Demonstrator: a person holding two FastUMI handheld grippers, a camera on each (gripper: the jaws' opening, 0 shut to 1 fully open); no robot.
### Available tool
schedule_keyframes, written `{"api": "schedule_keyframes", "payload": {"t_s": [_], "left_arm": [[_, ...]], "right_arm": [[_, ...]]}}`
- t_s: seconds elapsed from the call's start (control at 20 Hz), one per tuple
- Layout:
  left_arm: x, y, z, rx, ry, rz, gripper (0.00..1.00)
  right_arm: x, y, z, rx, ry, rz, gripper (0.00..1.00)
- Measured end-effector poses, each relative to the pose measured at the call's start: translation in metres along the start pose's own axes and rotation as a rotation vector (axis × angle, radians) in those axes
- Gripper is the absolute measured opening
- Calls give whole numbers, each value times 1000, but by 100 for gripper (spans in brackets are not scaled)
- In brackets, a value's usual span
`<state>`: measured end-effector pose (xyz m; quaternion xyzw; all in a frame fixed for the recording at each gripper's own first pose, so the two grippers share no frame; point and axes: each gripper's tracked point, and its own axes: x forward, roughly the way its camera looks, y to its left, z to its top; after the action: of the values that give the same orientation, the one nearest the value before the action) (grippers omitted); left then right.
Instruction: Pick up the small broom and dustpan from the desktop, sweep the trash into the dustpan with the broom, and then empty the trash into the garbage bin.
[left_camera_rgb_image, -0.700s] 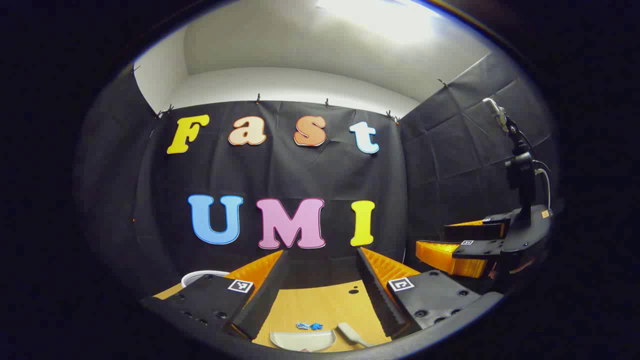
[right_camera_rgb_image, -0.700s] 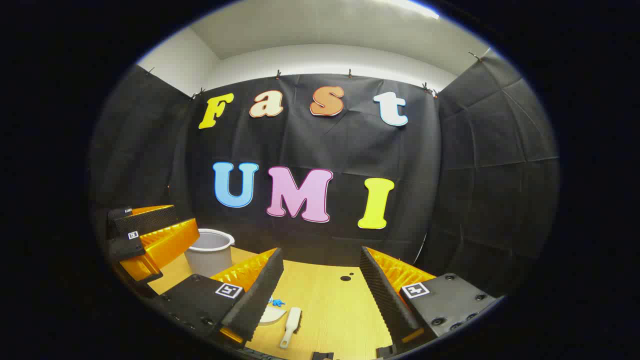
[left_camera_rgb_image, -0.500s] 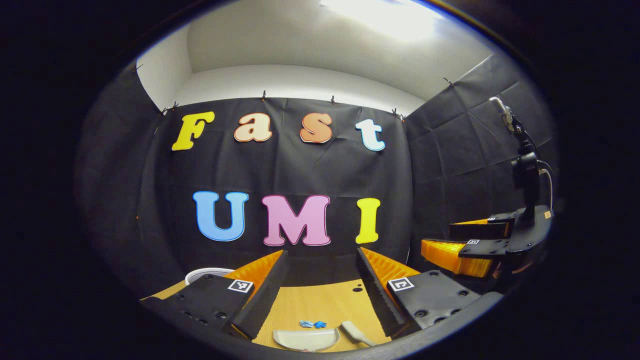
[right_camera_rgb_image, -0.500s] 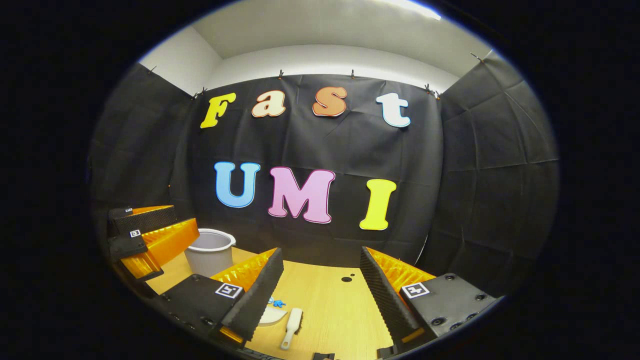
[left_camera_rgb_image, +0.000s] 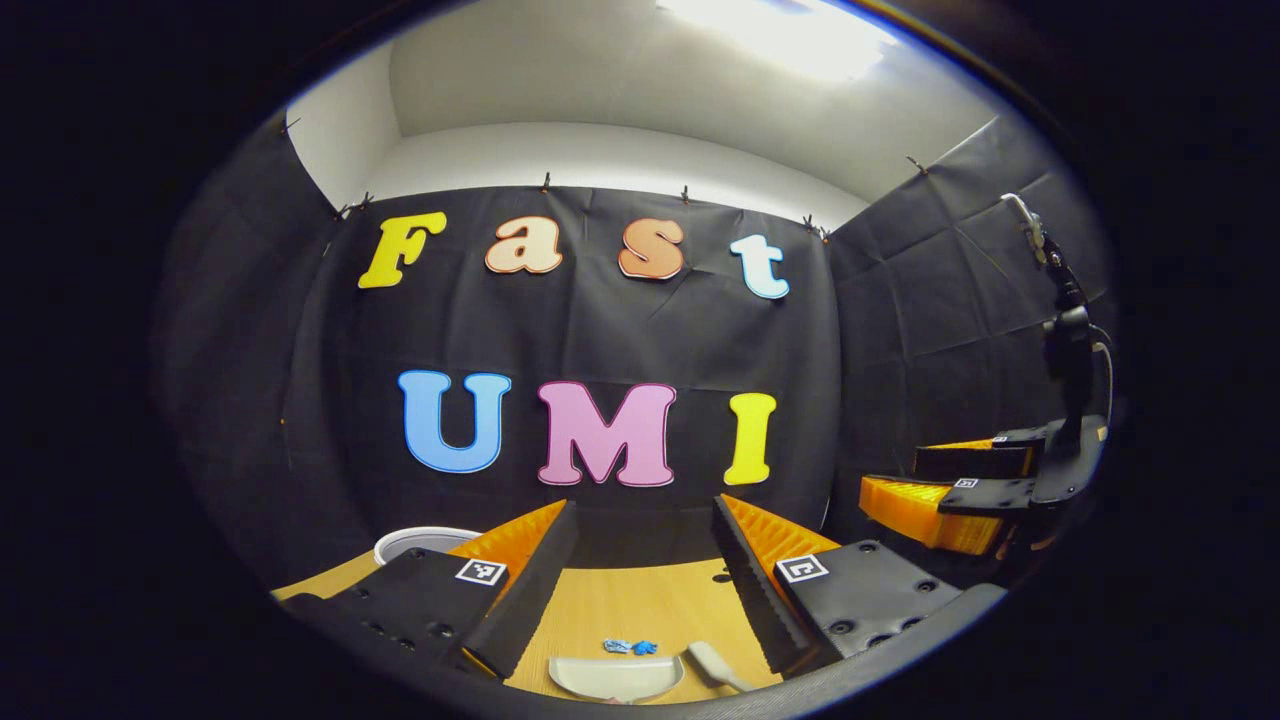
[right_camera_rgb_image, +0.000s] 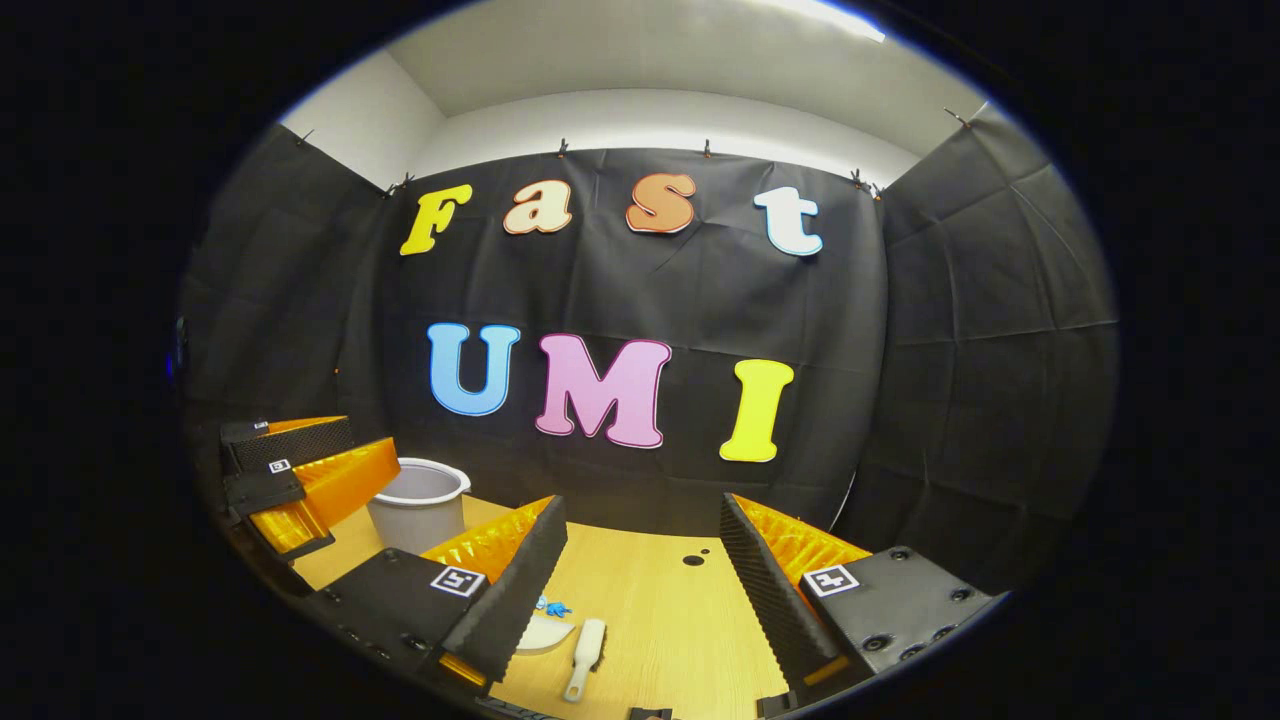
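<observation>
Both grippers, left gripper (left_camera_rgb_image: 640, 560) and right gripper (right_camera_rgb_image: 645, 560), hang wide open and empty above the desk; next, reach down for the dustpan (left_camera_rgb_image: 615, 677) and broom (right_camera_rgb_image: 585, 657)

A: Counter (right_camera_rgb_image: 650, 610) — surface?
B: Light wood grain, with two small dark holes (right_camera_rgb_image: 693, 559) toward the back.

A: Items on it?
B: White dustpan (left_camera_rgb_image: 615, 677); white broom (right_camera_rgb_image: 585, 657) just beside it, lying flat; blue trash (left_camera_rgb_image: 630, 648) just behind the dustpan; grey bin (right_camera_rgb_image: 418, 505), upright at the back left by the wall.

A: Contact?
B: Trash lies apart from the broom.
</observation>
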<state>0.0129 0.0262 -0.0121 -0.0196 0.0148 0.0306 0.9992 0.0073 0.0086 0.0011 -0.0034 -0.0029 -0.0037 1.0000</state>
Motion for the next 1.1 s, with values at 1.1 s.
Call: {"api": "schedule_keyframes", "payload": {"t_s": [1.1], "left_arm": [[0,24,-28,-49,109,59,80]], "right_arm": [[-7,12,-9,27,11,-16,99]]}}
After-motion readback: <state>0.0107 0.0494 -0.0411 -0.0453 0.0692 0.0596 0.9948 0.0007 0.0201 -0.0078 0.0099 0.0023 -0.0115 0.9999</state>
